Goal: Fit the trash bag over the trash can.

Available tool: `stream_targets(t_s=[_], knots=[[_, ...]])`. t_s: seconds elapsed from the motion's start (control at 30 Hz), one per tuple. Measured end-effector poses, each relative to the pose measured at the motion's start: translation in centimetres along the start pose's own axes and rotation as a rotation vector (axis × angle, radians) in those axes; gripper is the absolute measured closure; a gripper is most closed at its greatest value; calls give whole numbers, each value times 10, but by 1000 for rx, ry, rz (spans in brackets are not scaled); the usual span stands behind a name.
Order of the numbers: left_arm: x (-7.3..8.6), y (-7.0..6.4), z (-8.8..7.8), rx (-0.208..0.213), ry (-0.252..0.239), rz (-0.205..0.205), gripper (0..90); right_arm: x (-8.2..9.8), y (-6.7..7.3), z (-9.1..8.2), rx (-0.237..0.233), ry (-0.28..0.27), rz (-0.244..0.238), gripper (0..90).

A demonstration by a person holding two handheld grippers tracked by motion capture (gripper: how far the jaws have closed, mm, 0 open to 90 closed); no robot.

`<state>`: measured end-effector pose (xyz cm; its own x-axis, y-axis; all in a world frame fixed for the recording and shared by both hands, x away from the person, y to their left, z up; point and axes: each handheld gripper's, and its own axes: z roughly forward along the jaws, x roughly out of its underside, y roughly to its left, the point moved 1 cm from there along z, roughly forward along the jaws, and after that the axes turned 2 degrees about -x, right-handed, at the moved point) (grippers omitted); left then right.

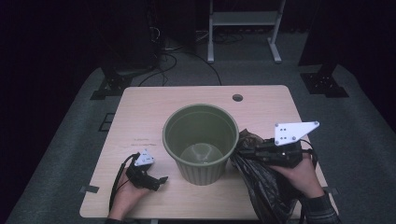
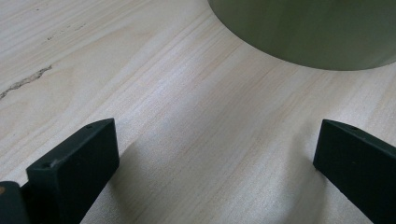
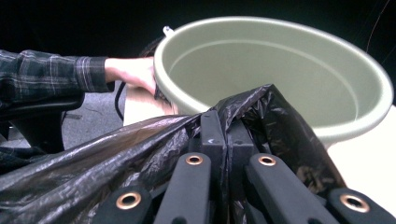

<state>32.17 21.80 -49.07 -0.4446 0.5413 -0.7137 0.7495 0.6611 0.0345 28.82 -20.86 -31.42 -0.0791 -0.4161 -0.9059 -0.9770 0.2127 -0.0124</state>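
Black plastic crowds the right gripper view: a black bin bag [image 3: 93, 163] is pinched between the closed jaws of the right gripper [image 3: 227, 140], its film bunched over them and trailing off to the side. From above, this gripper [image 1: 252, 150] holds the bag [image 1: 261, 186] just beside the rim of the green bin [image 1: 201, 140], with most of the bag hanging down over the near edge of the table [image 1: 140, 112]. The left gripper [image 1: 156, 183] rests on the wood near the bin's base, jaws wide apart and holding nothing; its own view shows bare table between them and the bin wall [image 2: 303, 32] ahead.

The likely job is lining the bin. Risks as I judge them: only a small fold is clamped, so the slick film could slip free under the bag's hanging weight. Nothing steadies the light bin, so dragging the bag across the rim could tip or push it. With the mouth bunched shut, it may go in without opening.
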Motion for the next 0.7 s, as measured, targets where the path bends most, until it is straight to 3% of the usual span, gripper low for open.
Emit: stream_targets(t_s=[0.37,0.7], knots=[[0,0,0,0,0,1,0,-39,-6,10,-65,12,-75,890],[0,0,0,1,0,1,0,-67,-22,29,-155,-28,-79,890]])
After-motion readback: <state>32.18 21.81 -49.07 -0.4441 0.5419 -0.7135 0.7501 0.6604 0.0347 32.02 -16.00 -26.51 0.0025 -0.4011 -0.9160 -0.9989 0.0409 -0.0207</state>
